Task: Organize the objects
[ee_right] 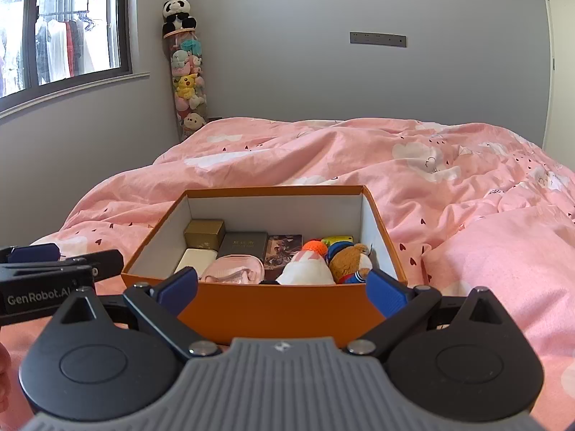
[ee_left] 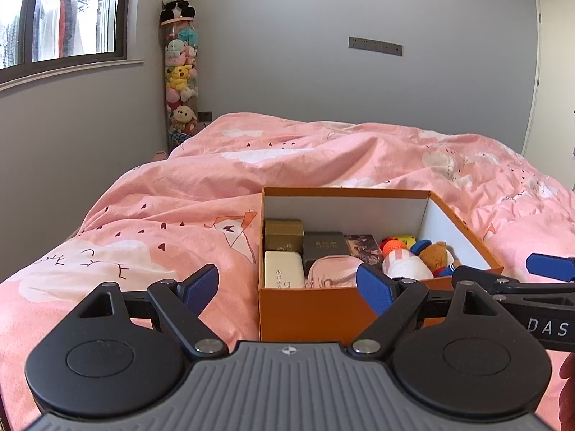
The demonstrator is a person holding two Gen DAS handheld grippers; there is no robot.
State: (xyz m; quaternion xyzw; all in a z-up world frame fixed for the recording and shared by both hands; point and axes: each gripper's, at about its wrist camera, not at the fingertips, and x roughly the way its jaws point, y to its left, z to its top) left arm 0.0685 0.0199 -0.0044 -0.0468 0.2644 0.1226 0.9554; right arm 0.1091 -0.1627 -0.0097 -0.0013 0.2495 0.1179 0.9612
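Your left gripper (ee_left: 287,287) has its jaws spread wide w/ nothing between the blue pads (ee_left: 201,285); it hangs just short of the orange box's (ee_left: 309,314) near-left corner, not touching it. Your right gripper (ee_right: 284,289) is spread just as wide, also empty, and sits right in front of the box's near wall.

The box sits open on the pink duvet (ee_left: 172,194), near the foot end. Inside, left to right: a gold box (ee_right: 205,231) at the back w/ a cream case (ee_right: 196,260) in front of it, a dark grey box (ee_right: 244,244), a pink pouch (ee_right: 233,269) at the front, a dark printed card pack (ee_right: 282,249), then a white-and-pink soft toy (ee_right: 305,269), an orange knit ball (ee_right: 315,246), sth yellow (ee_right: 337,240) behind it and a brown plush bear (ee_right: 350,260).

The near wall cuts off the bottoms of the pouch and the toys. The yellow item is mostly buried, can't tell what it is. Print on the grey box is too small to read. Each gripper shows only as a side sliver in the other's view.
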